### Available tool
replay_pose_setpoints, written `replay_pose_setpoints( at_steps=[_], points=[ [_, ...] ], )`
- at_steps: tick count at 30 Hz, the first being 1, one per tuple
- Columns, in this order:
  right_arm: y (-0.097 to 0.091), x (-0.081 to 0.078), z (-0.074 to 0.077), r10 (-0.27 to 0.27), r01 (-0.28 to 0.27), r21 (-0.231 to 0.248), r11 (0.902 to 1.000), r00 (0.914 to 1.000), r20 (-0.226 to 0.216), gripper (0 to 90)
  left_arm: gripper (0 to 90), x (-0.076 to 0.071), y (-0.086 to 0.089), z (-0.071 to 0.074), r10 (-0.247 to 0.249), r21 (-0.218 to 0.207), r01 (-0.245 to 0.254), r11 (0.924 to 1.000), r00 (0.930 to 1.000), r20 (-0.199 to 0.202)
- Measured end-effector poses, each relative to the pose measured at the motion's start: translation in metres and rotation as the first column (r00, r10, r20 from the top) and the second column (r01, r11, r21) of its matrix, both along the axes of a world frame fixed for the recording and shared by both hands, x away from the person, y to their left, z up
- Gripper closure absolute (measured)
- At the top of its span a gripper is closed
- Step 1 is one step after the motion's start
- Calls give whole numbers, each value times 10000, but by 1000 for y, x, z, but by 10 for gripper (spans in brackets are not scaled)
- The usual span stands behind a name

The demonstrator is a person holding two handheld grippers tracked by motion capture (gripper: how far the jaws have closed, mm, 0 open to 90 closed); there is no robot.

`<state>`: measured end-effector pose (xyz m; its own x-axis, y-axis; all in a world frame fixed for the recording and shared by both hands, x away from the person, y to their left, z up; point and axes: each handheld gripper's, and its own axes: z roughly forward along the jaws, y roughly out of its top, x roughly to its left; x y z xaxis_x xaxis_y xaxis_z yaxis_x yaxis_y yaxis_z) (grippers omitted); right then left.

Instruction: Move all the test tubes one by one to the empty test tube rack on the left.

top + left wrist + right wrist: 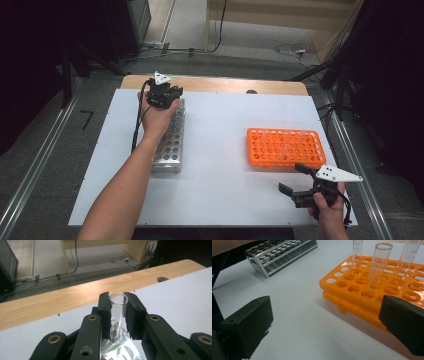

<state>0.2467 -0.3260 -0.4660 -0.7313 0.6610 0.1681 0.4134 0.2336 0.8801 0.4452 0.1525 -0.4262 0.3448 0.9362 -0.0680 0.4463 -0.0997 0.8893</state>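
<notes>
Over the white counter point(220, 150), left gripper point(117, 312) clenched a glass tube point(117, 315) above the metal rack point(170, 145); right gripper point(296, 181) jaws gaped empty.

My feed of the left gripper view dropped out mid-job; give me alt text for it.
The left gripper is shut on a clear glass test tube, held upright with its open rim above the jaw tips, over the metal rack. Beyond lie the white table top and its wooden edge.

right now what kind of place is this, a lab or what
Probably a lab-style recording bench rather than a working lab: an orange tube rack with clear test tubes, a metal rack, a white table, and loose cables on the floor.
</notes>
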Motion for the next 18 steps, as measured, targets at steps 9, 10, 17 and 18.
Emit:
replay_pose_setpoints(
  at_steps=[9,10,17,18],
  points=[
    [1,0,-1,-12,12,-37,10000,10000,-24,0,733,1,2,-3,-128,-139,120,9998,9982,-589],
    [1,0,-1,-15,14,-55,10000,10000,-20,0,697,1,2,-3,-107,-168,97,9998,9980,-626],
    [2,1,-1,-17,17,-87,10000,10000,-11,0,390,-7,2,2,-132,-544,106,9985,9987,-485],
    [2,1,-1,-30,30,-97,9999,10000,-8,0,332,-8,2,3,-157,-601,127,9981,9986,-503]
  ],
)
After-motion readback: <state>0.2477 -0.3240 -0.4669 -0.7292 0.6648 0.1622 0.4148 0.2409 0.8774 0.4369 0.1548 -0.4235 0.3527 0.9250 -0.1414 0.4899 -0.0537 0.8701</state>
